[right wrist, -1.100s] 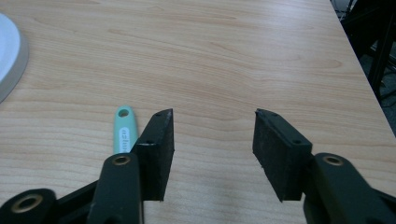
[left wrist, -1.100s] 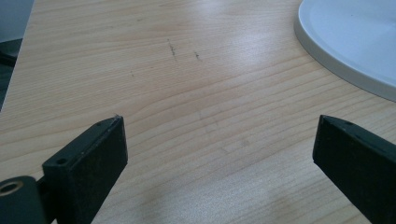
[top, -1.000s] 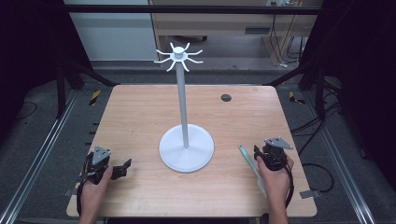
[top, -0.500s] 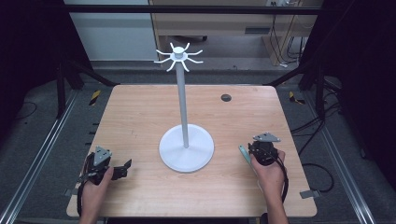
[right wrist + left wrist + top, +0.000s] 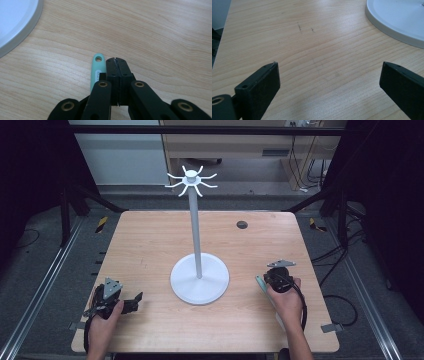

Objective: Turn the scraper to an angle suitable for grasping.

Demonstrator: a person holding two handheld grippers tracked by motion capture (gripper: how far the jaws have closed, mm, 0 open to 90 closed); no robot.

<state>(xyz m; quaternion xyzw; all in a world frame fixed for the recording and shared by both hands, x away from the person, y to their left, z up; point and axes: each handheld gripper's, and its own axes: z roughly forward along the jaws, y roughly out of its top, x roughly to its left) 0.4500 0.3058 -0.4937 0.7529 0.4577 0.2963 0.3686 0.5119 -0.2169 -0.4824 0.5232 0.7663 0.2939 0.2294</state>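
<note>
Wooden table [image 5: 150, 245], dark floor and rails around. At centre, white stand [image 5: 199, 279] with round base, thin pole, hooked arms on top. Small dark hole [image 5: 242, 224] near far edge.

Left gripper [image 5: 131, 302] low at near left corner, jaws wide apart over bare wood, nothing between; stand base [image 5: 397, 20] off to one side in left gripper view.

Right gripper [image 5: 116, 61] right of base, jaws just closed, pressed together with nothing between. Teal handle [image 5: 97, 70] flat on wood just beside left jaw, hole at tip, rest hidden under gripper; visible also in high view [image 5: 260, 283].
</note>
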